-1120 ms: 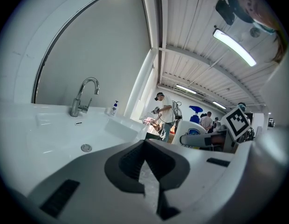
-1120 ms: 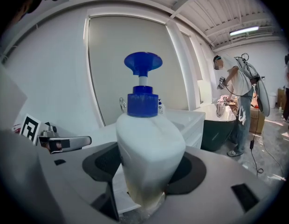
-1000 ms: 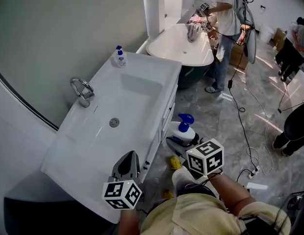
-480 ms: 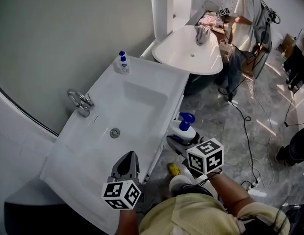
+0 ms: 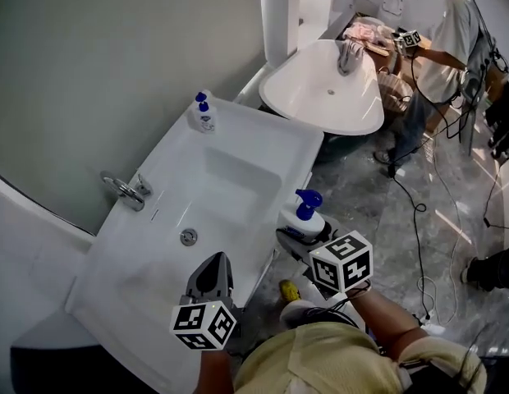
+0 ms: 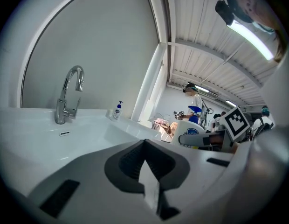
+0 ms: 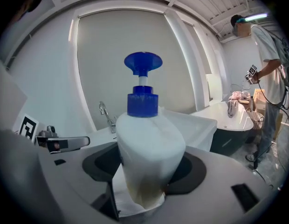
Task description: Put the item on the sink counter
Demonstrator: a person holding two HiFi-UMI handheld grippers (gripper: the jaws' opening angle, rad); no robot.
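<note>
A white pump bottle [image 5: 302,222] with a blue pump head stands upright in my right gripper [image 5: 299,241], which is shut on its lower body. It hangs over the grey floor, just off the front edge of the white sink counter [image 5: 267,148]. In the right gripper view the bottle [image 7: 149,153] fills the middle between the jaws of the right gripper [image 7: 145,192]. My left gripper [image 5: 213,272] is shut and holds nothing, low over the counter's near front edge. In the left gripper view the left gripper [image 6: 151,192] points along the counter [image 6: 37,141] toward the faucet [image 6: 67,99].
A chrome faucet [image 5: 123,189] stands at the basin's left; a small soap bottle [image 5: 202,113] sits at the counter's far corner. Beyond it is a white bathtub [image 5: 324,89], where a person [image 5: 451,31] works. Cables [image 5: 414,220] trail across the marble floor on the right.
The head view has swung a little, so the counter sits further right and lower in it. Both grippers keep their places, and the bottle stays in the right one. The far person has moved right.
</note>
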